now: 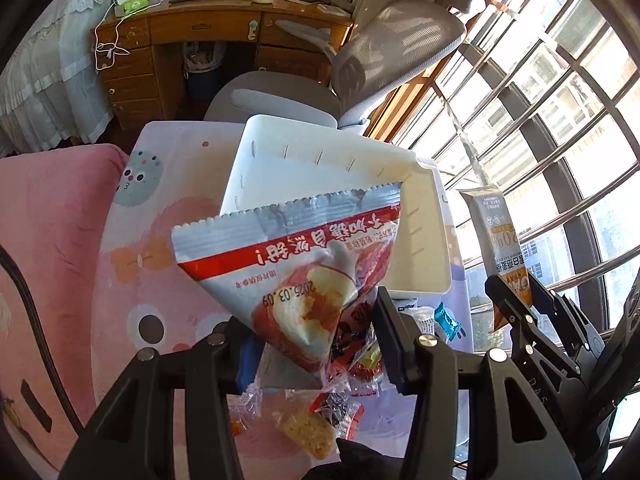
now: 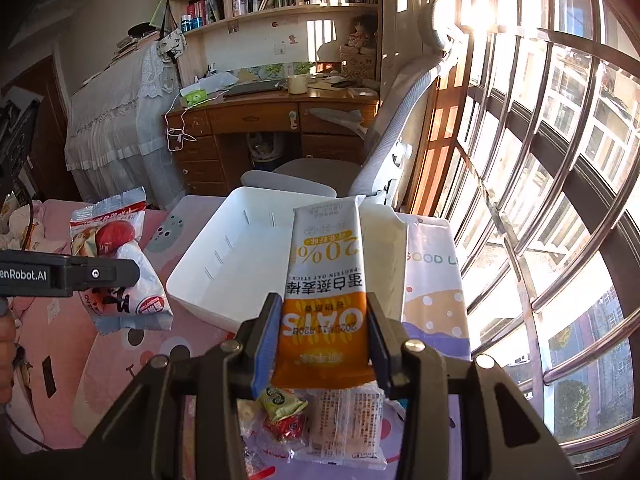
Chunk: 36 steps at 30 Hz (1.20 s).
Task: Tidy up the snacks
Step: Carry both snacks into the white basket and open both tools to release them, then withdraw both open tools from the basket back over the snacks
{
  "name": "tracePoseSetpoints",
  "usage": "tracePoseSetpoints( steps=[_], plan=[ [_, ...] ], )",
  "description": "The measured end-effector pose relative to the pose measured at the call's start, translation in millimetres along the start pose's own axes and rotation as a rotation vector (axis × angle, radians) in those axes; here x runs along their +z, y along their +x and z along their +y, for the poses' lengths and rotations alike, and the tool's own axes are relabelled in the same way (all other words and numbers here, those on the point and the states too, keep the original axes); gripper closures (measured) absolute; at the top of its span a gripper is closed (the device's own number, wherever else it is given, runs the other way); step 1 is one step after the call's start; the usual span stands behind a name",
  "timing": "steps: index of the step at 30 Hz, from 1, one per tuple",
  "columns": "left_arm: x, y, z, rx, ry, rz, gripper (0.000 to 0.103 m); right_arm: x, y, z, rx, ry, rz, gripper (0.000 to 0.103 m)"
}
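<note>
My oat bar (image 2: 326, 300) hides part of the white bin (image 2: 240, 248), my bread packet (image 1: 296, 272) covers its near wall, and the small snacks (image 2: 320, 424) below are half hidden by my fingers (image 2: 264, 344).

Both fisheye views look forward and steeply down along their own gripper fingers, from close above the tabletop (image 1: 132, 264), toward the far desk (image 2: 256, 116). The left view sits left of the right one. Both share the white bin (image 1: 424, 240), the grey chair (image 2: 384, 168) and the barred window (image 2: 540, 184) at right.
</note>
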<state>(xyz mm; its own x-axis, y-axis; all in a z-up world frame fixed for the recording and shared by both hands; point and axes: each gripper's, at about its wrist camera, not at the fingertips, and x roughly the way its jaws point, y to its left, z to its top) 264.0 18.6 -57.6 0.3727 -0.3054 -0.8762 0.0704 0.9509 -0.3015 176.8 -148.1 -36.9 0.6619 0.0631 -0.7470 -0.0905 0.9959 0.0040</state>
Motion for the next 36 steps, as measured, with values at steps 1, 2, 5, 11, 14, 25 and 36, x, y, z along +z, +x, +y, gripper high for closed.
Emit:
tracePoseSetpoints(
  steps=[1,2,5,11,14,25,36],
  plan=[
    [4,8,3,-0.017,-0.003,0.0,0.054,2,6,-1,0.0,0.012,-0.003,0.062],
    [8,15,5,-0.034,-0.007,-0.001,0.055,5,11,-3,-0.001,0.023,-0.005,0.062],
    [18,37,13,-0.062,-0.016,-0.006,0.054,11,28,-8,-0.003,0.054,-0.012,0.062],
    [36,77,20,-0.104,-0.005,-0.041,0.054,16,59,-13,-0.004,0.094,-0.005,0.062],
    [43,91,18,-0.106,0.028,-0.048,0.054,16,70,-15,-0.007,0.112,0.003,0.062],
    [44,109,11,-0.11,0.031,-0.001,0.026,8,98,-23,-0.028,0.169,0.101,0.058],
    [29,82,5,-0.111,0.008,-0.007,0.026,3,66,-39,-0.02,0.222,0.081,0.054]
  ],
)
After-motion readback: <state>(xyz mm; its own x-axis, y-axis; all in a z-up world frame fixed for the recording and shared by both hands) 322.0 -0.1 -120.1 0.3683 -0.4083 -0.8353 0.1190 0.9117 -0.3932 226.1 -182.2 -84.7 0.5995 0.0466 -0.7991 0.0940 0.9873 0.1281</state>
